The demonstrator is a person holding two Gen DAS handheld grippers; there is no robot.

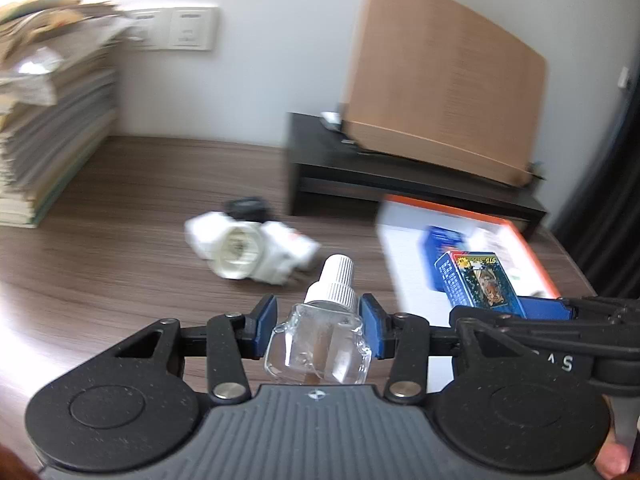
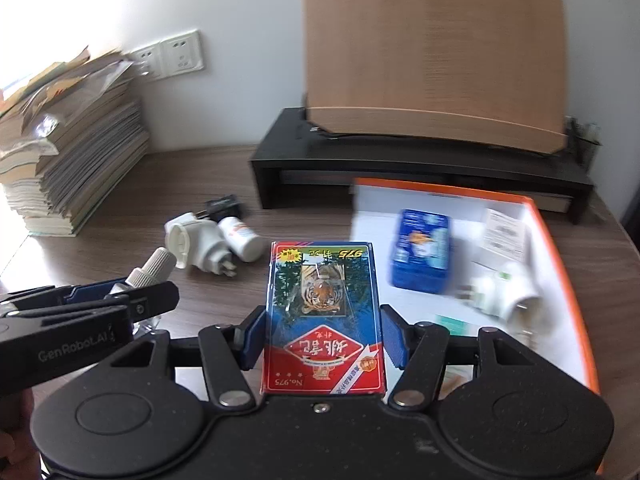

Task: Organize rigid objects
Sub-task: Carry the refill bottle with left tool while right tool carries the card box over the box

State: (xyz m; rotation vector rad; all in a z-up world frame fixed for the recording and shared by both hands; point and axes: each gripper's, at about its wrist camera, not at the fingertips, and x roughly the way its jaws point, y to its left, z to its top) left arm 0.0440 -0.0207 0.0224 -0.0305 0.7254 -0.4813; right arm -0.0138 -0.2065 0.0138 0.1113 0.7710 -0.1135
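Observation:
My left gripper (image 1: 318,322) is shut on a clear glass bottle (image 1: 318,350) with a white ribbed cap, held above the wooden desk; it shows at the left of the right wrist view (image 2: 150,272). My right gripper (image 2: 322,334) is shut on a red and blue playing card box (image 2: 322,316) with a tiger picture, held beside the orange-rimmed white tray (image 2: 560,240). The card box also shows in the left wrist view (image 1: 478,280). In the tray lie a blue box (image 2: 420,250), a white plug adapter (image 2: 508,294) and a paper leaflet (image 2: 504,234).
On the desk lie a white plug adapter (image 2: 192,246), a small white bottle (image 2: 242,238) and a black object (image 2: 224,206). A stack of books and papers (image 2: 68,152) stands at the left. A black monitor riser (image 2: 420,168) with a wooden board (image 2: 432,52) stands behind.

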